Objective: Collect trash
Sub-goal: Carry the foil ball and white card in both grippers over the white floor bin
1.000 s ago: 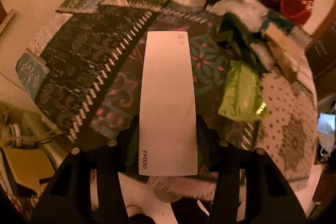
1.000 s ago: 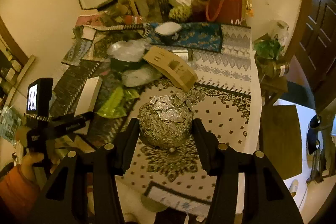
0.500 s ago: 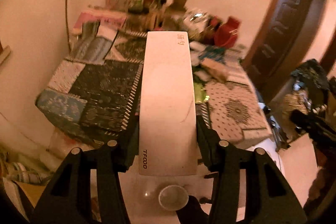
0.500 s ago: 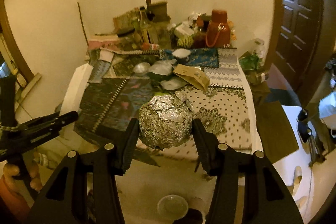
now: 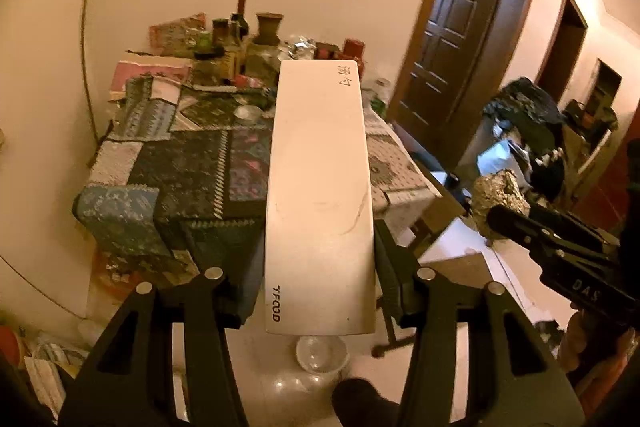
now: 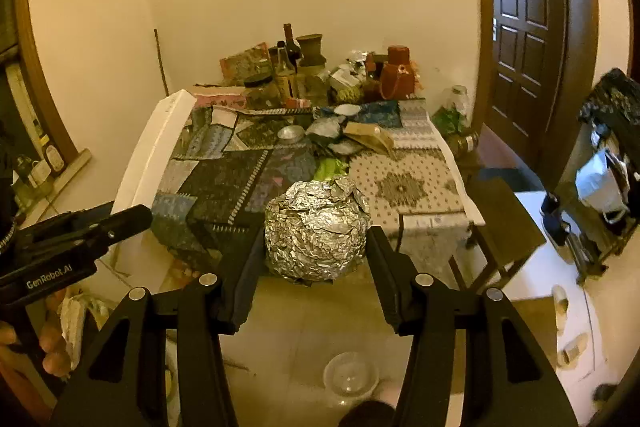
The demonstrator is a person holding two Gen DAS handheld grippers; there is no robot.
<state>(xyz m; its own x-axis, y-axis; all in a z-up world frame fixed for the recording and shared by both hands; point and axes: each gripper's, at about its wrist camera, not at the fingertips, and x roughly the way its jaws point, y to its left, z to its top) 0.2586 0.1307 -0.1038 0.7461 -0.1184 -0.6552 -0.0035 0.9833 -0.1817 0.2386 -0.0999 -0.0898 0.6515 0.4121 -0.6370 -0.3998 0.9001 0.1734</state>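
My left gripper [image 5: 318,291] is shut on a long white box [image 5: 320,187] printed TFOOD, which sticks out forward and hides the middle of the table behind it. The same white box [image 6: 154,147] shows at the left of the right wrist view. My right gripper [image 6: 316,267] is shut on a crumpled foil ball [image 6: 316,231], held in the air in front of the table. That foil ball [image 5: 498,197] also appears at the right of the left wrist view, at the tip of the other gripper. Both grippers are away from the table [image 6: 224,187], over the floor.
The table [image 5: 168,167] carries patterned cloths, bottles, jars, a red jug [image 6: 398,75], a brown paper bag [image 6: 370,137] and green wrapping [image 6: 330,169]. A clear plastic bowl [image 6: 352,373] lies on the tiled floor below. A dark door [image 6: 524,27] and cluttered stands are at the right.
Both grippers have pulled back and up from the table with the white box and the foil ball still held. The table now looks farther off and the floor shows below.
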